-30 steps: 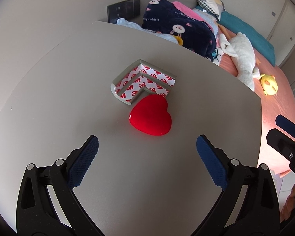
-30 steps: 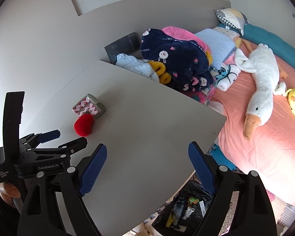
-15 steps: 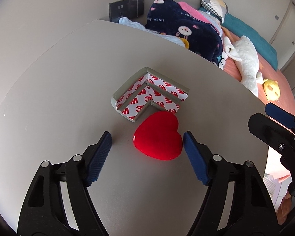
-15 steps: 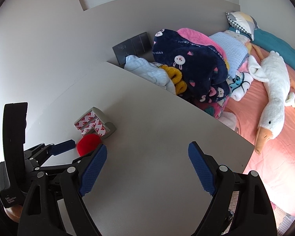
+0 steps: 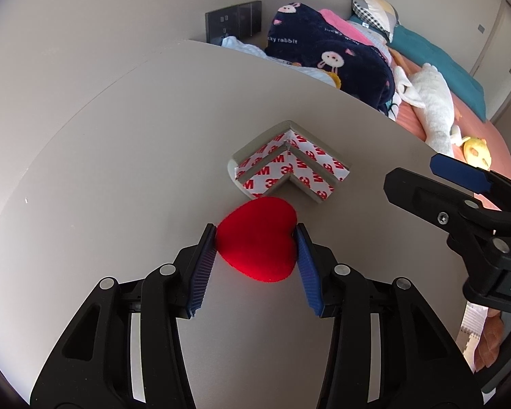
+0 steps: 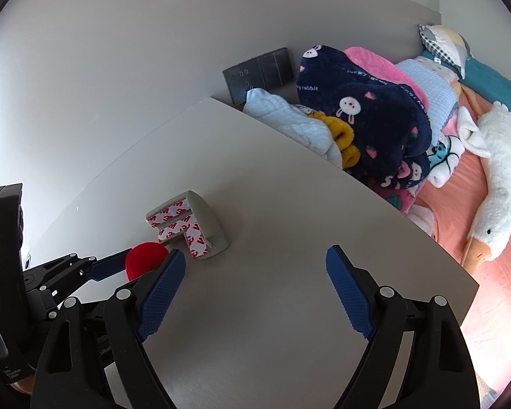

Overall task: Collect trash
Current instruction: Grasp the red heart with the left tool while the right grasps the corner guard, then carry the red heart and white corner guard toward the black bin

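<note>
**Two claws over a grey counter, one gripping a red heart**

Two claws are working above the counter [image 5: 102,156]. The left claw [image 5: 256,235] is closing narrowly on the heart [image 5: 259,238], its blue pads [image 5: 202,274] pressing against both flanks of the heart, which is resting on the counter surface. Just beyond the heart, and touching or nearly touching its far lobe, a grey corner guard [image 5: 289,163] is lying with its white tape strips, printed in red, facing up. In the right wrist view the heart [image 6: 144,259] is showing partly hidden behind the near pad, with the left claw [image 6: 119,262] reaching in from the left and the corner guard [image 6: 194,228] sitting just beside it. The right claw [image 6: 255,289] is hovering wide apart over bare counter [image 6: 289,204], holding nothing. Beyond the counter's far edge, a dark blanket [image 6: 364,116] is lying heaped on a bed, and a goose toy [image 6: 497,184] is stretching along the pink sheet.
</note>
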Motion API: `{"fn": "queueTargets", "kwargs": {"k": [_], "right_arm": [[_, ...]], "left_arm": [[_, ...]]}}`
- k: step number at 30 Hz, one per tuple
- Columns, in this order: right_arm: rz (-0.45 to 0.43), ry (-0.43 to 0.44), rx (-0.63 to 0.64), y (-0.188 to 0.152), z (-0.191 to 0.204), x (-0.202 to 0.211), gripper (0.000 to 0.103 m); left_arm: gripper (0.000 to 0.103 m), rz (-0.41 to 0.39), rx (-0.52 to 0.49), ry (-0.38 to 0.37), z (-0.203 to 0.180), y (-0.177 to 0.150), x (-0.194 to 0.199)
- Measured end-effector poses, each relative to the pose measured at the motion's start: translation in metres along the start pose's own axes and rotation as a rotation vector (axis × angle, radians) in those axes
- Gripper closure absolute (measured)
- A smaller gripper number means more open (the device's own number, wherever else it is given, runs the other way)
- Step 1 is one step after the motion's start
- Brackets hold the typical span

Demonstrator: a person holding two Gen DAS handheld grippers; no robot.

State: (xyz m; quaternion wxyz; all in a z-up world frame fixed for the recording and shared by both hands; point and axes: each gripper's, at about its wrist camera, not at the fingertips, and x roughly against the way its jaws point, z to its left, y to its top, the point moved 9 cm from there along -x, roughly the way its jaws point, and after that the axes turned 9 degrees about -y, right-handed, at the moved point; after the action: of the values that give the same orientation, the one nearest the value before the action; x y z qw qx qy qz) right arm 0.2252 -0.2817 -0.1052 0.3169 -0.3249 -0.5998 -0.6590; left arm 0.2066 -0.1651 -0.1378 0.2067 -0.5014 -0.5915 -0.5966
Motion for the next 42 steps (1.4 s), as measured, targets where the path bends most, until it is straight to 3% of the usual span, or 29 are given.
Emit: {"fn": "queueTargets", "kwargs": {"k": [8,10,12,16,18,19,21,24,42], "right_arm": [[0.022,0.014,0.067,0.004,0.03,-0.021,0.018],[0.032,0.011,0.079,0.004,0.033,-0.027,0.024],[0.047,0.012,0.085,0.003,0.035,-0.034,0.035],[0.056,0.01,0.073,0.006,0.035,-0.041,0.042],[0.064,0.018,0.074,0.006,0.037,-0.044,0.056],[0.065,0.029,0.074,0.007,0.039,-0.045,0.058],[0.068,0.045,0.075,0.009,0.041,-0.044,0.081],[0.066,0.028,0.098,0.01,0.042,-0.04,0.086],[0.027,0.005,0.096,-0.024,0.022,0.025,0.087]], "left_arm": [[0.058,-0.019,0.044,0.041,0.027,-0.008,0.022],[0.058,-0.023,0.052,0.045,0.032,-0.01,0.027],[0.058,-0.028,0.058,0.05,0.037,-0.011,0.031],[0.058,-0.034,0.062,0.055,0.041,-0.014,0.038],[0.058,-0.035,0.063,0.056,0.042,-0.014,0.039],[0.058,-0.034,0.063,0.055,0.043,-0.015,0.039],[0.058,-0.034,0.062,0.054,0.042,-0.015,0.039],[0.058,-0.038,0.056,0.048,0.04,-0.014,0.04],[0.058,-0.068,-0.003,0.027,0.003,-0.024,0.062]]}}
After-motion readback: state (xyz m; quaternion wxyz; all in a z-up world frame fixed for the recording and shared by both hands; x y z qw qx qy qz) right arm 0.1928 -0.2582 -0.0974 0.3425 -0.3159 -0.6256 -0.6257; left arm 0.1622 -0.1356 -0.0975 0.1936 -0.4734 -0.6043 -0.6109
